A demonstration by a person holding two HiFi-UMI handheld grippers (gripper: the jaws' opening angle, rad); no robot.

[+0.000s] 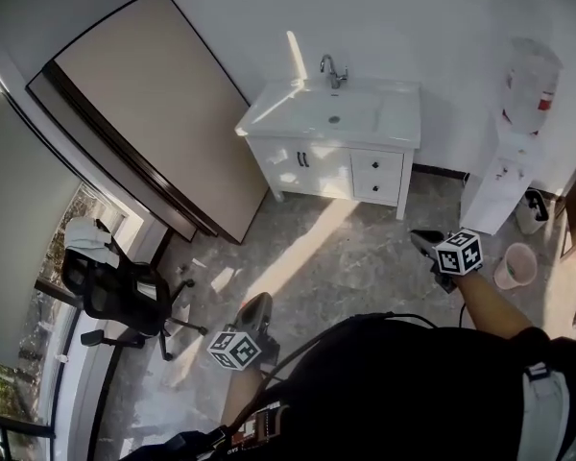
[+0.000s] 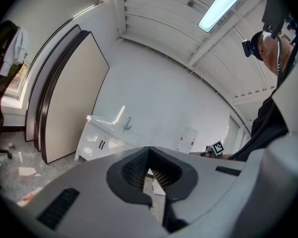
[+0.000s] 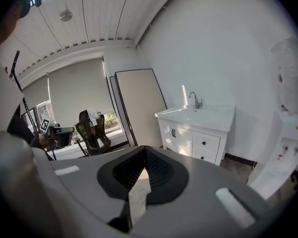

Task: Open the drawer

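Right claw (image 3: pixel 144 152) shut; white dark-knobbed drawer (image 1: pixel 376 161) closed.

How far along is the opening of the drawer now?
Nothing looks done: both drawers of the white cabinet are shut. In hand: the left gripper and right gripper, jaws together and empty, are apart from it over the floor. Left: reach a knob, grip, pull.
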